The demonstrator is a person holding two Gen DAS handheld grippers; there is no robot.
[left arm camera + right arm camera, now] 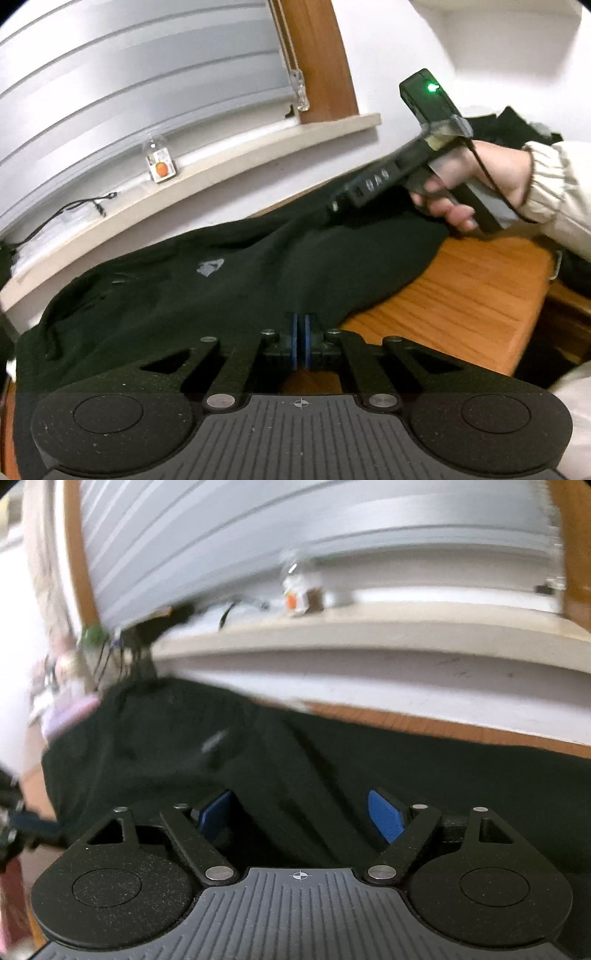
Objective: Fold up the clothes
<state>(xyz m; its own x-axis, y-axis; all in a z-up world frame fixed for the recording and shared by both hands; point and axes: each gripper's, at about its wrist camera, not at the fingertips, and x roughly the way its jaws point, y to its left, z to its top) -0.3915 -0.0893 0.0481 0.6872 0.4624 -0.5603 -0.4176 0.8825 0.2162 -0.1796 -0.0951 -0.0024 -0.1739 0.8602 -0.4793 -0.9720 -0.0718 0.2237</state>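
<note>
A: On the table (pixel 476 291), black garment (pixel 221 295) spread below the sill (pixel 258 155)?
B: Yes. Left gripper (pixel 301 341) clenched at its near edge; right gripper (pixel 301 812) released, hovering above the cloth.

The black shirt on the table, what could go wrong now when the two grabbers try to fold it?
The left gripper is shut right at the black shirt's near edge, and whether cloth is pinched is unclear; it may slip free when pulled. The right gripper hangs open over the cloth, so only one side might lift and the fold could go crooked. The shirt lies bunched on the wooden table, so wrinkles may get folded in.
</note>
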